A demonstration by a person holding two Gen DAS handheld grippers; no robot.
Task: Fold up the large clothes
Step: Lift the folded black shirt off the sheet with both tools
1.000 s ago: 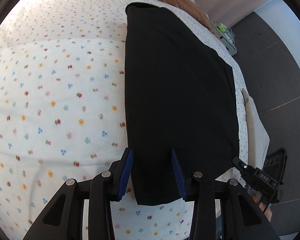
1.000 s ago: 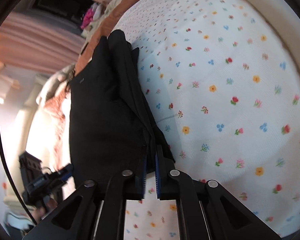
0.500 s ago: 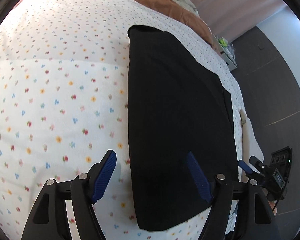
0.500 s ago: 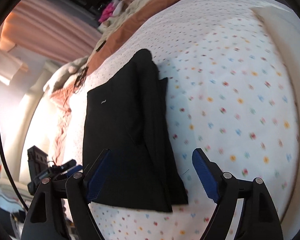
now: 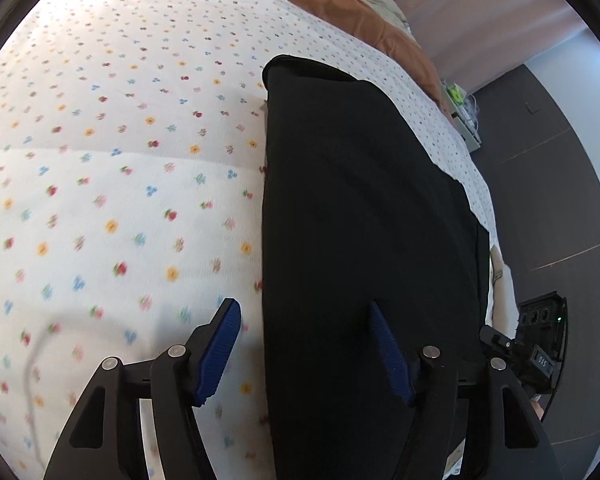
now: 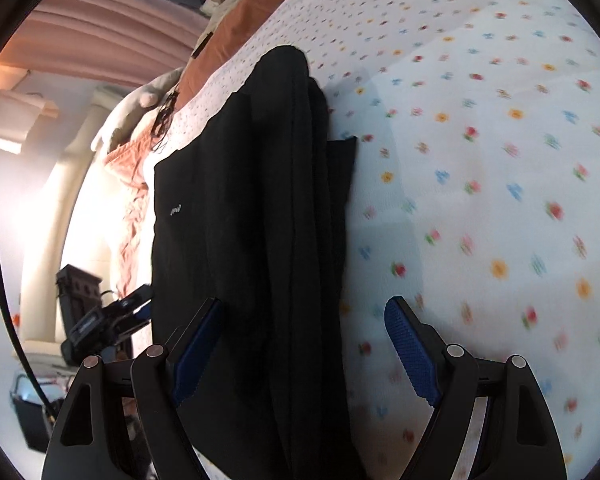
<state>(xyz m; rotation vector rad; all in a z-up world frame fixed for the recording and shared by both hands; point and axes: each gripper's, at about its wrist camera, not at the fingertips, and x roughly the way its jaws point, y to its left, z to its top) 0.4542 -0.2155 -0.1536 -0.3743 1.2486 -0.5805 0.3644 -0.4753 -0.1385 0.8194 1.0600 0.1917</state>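
A black garment [image 5: 360, 220] lies folded into a long strip on the flower-print bedsheet [image 5: 120, 160]. In the right wrist view the garment [image 6: 260, 220] shows stacked folds along its right edge. My left gripper [image 5: 304, 344] is open, with its jaws straddling the garment's left edge near its near end. My right gripper [image 6: 304, 344] is open over the garment's right edge, one finger over the cloth and one over the sheet. Neither holds anything.
A brown blanket [image 5: 360, 12] lies at the far end of the bed. The bed's edge and a dark floor [image 5: 560, 200] are at the right in the left wrist view. A pink curtain [image 6: 112, 32] and black equipment [image 6: 84, 304] stand beside the bed.
Both grippers opened and let go of the garment, which now lies flat. Both then came down closer to the garment's near end.
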